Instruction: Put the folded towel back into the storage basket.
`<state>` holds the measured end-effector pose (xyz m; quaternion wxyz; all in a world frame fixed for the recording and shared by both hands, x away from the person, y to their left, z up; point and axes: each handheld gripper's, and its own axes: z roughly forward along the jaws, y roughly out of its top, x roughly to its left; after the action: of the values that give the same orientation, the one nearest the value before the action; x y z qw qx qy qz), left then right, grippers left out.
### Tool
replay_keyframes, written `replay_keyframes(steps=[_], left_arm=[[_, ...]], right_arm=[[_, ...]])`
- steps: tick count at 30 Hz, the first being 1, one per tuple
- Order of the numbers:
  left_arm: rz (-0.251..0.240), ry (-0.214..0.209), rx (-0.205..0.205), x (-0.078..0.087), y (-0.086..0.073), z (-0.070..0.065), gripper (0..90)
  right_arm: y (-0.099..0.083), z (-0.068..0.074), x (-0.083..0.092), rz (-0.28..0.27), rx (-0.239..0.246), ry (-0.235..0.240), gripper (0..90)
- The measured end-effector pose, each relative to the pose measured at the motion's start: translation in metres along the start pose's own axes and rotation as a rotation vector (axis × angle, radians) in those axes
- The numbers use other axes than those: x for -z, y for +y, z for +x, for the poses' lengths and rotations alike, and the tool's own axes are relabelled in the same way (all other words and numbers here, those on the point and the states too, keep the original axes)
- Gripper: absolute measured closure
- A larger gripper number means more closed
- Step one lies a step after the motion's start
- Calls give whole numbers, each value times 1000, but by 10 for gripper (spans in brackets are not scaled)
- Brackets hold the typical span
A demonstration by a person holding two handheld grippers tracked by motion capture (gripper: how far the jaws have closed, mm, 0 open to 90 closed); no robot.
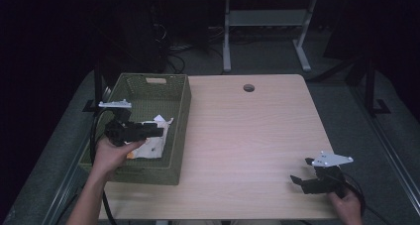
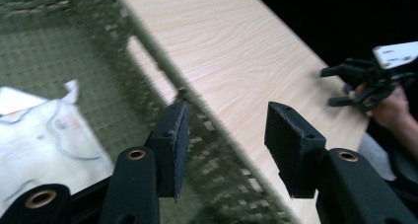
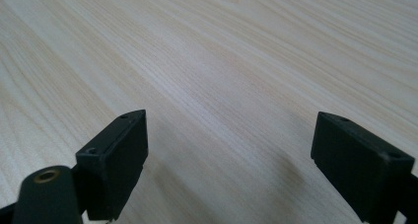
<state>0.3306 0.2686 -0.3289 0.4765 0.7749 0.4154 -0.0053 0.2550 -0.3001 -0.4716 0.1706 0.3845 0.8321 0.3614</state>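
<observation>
Paper [image 1: 153,138], white and crumpled, lying in the green woven basket [image 1: 181,111] at the bench's left side, just below and beside the left hand-held gripper [image 1: 157,131]. Left hand-held gripper held over the basket by the left hand [image 1: 111,153], jaws parted and empty; in the left gripper view [image 2: 224,140], straddling the basket's right wall, paper [image 2: 44,135] off to the left on the basket floor. Right hand-held gripper [image 1: 301,171] well apart, low over the bare wooden bench [image 1: 247,145] near its front right corner, gripped by the right hand [image 1: 346,205]. Jaws spread wide with nothing between them, plain wood grain [image 3: 222,76] beneath in the right gripper view. Round hole [image 1: 248,88] near the bench's far edge.
</observation>
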Motion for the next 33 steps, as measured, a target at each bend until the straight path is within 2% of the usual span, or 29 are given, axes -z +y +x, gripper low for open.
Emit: replay_keyframes(steps=[10,15,21,26,33], left_arm=[[-31,-65,-64,-12,4,-33,510],[-22,-79,-97,-22,5,-45,507],[-21,-116,-136,-33,8,-60,508],[-20,-136,-157,-43,12,-71,507],[5,-152,-192,-62,16,-86,502]], right_arm=[[1,1,2,-12,-2,-1,136],[0,1,3,-16,-1,-2,136],[0,0,4,-21,-2,-10,136],[0,0,4,-21,-6,-12,136],[-1,-1,6,-30,-6,-11,137]])
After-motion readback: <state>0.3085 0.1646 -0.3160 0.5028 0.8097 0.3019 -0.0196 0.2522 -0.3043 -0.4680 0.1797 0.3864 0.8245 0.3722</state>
